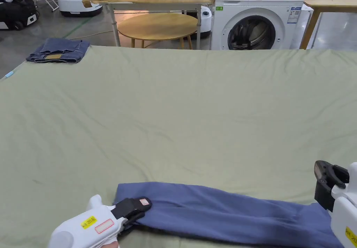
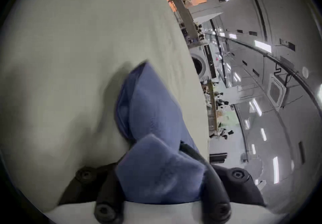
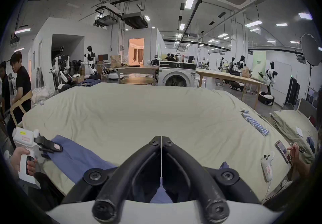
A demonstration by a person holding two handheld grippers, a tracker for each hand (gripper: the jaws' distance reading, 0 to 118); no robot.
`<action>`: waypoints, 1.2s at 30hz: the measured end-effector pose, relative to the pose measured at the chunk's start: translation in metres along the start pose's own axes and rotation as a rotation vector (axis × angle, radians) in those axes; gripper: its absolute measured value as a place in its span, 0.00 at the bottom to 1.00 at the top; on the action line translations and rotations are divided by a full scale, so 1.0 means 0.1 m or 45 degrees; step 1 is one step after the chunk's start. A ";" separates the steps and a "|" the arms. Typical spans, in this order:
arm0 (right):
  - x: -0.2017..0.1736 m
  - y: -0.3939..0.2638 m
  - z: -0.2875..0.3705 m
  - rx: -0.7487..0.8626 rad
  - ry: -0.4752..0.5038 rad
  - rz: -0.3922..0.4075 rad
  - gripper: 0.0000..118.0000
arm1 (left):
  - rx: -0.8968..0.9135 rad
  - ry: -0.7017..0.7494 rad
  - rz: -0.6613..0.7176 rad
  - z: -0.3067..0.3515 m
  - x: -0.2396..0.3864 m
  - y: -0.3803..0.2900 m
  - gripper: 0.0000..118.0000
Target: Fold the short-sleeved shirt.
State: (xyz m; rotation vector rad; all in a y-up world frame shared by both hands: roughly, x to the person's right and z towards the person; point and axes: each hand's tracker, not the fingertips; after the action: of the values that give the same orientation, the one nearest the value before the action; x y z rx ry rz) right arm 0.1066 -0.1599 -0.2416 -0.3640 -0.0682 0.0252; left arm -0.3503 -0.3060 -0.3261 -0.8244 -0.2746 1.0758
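At the near left, the left hand-held gripper [image 1: 139, 208] was clenched on the left end of the blue short-sleeved shirt [image 1: 223, 213]. The shirt lay in a long folded band along the near edge of the green-covered counter [image 1: 195, 112]. At the near right, the right hand-held gripper [image 3: 161, 141] had its jaws pressed together, empty, above the shirt's right end.

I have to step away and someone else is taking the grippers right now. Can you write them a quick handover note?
Left gripper: shut on the left end of the blue shirt.
Right gripper: jaws shut, empty, raised above the shirt's right end.
Shirt: a long narrow band along the near edge of the green sheet.
Folded jeans: far left corner.
Done: lengthwise folds, apparently.
Left: fold the band crosswise, then release.
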 end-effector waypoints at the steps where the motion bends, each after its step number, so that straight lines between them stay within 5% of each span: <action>1: 0.00 -0.01 0.00 -0.002 -0.003 0.006 0.00 | 0.035 0.019 -0.054 0.07 0.03 0.06 0.11; 5: 0.03 -0.04 -0.01 -0.011 -0.004 -0.015 0.00 | 0.069 0.186 -0.361 0.26 0.21 0.23 0.11; 8: 0.04 -0.06 0.00 -0.012 0.000 -0.016 0.00 | 0.085 0.250 -0.771 0.30 0.71 0.03 0.11; 15: 0.12 -0.12 0.08 -0.011 0.001 0.003 0.00 | 0.081 0.391 -1.732 -0.16 1.87 -1.17 0.11; 20: 0.26 -0.20 0.16 -0.020 -0.023 0.007 0.00 | -0.162 0.533 -2.109 -0.99 1.97 -2.07 0.11; 24: 0.42 -0.28 0.20 -0.040 -0.014 -0.013 0.00 | -0.293 0.686 -2.103 -1.41 1.83 -2.27 0.14; 25: 0.46 -0.29 0.20 -0.043 -0.014 -0.025 0.00 | -0.267 0.672 -2.067 -1.38 1.86 -2.24 0.29; 27: 0.54 -0.31 0.21 -0.042 -0.004 -0.042 0.00 | -0.291 0.515 -1.899 -1.27 1.95 -2.14 0.87; 31: 0.65 -0.31 0.22 -0.036 0.018 -0.048 0.00 | -0.221 0.152 -1.347 -0.72 2.22 -1.70 0.91; 36: 0.73 -0.31 0.23 -0.023 0.039 -0.089 0.00 | -0.084 0.148 -1.033 -0.35 2.10 -1.16 0.89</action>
State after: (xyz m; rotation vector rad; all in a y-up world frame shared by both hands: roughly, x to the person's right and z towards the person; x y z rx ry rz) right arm 0.1783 -0.1778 -0.2051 -0.3798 -0.0506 -0.0506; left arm -0.1525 -0.1670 -0.3057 -0.7280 -0.4938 0.2602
